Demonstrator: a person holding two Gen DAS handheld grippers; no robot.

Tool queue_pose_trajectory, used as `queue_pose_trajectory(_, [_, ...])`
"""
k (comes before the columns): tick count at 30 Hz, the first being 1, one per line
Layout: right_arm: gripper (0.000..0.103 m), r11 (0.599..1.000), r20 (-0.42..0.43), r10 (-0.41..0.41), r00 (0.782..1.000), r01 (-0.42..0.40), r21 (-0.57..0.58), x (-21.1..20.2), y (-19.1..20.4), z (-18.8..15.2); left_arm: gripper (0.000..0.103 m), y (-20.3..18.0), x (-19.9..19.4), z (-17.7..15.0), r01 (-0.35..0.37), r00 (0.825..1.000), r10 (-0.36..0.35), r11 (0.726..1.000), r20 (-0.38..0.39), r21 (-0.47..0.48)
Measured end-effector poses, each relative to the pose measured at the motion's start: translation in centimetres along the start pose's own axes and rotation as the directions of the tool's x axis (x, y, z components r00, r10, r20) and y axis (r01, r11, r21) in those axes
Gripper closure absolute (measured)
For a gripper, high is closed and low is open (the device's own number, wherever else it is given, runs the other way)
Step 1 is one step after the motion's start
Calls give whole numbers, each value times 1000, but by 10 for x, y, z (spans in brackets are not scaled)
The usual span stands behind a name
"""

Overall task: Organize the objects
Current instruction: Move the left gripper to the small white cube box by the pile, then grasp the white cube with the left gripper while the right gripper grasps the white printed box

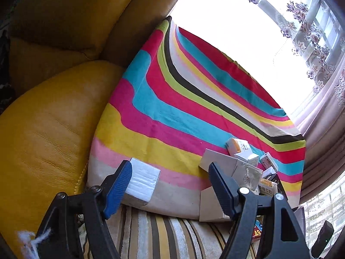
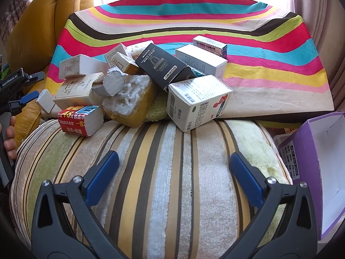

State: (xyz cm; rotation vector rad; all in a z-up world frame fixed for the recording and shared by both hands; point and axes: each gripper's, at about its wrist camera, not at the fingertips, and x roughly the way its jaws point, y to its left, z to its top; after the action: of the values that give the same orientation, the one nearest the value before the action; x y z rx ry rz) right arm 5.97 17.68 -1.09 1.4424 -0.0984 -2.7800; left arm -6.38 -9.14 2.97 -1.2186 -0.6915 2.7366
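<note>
About a dozen small boxes [image 2: 138,79] lie piled on the striped cloth [image 2: 258,49]. One purple box [image 2: 319,151] stands open. Left gripper [image 1: 170,185] jaws stand open beside a white box [image 1: 143,179]; right gripper [image 2: 174,177] jaws open, empty.

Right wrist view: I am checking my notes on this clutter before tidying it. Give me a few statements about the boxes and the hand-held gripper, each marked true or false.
1. The black DORMI box lies tilted among the piled boxes. True.
2. The right hand-held gripper is shut on a box. False: its jaws stand open with nothing between them, over the striped towel.
3. The purple box at the right is open, with its white inside showing. True.
4. The boxes rest on a plain white cloth. False: the striped cloth has many colours.
5. The red-labelled box sits at the far right of the pile. False: it is at the pile's front left.
</note>
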Motion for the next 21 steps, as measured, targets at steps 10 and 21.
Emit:
queue_pose_trajectory(10, [0,1000,5,4,1000,-4,-1,-1,-2,0,27,2,9,14,35,999,-35,995,-2,99])
queue_pose_trajectory(21, [0,999,30,44,999,-44,14,-7,-5,-2,49,7,7,-8,-221,967,242,952,-76,210])
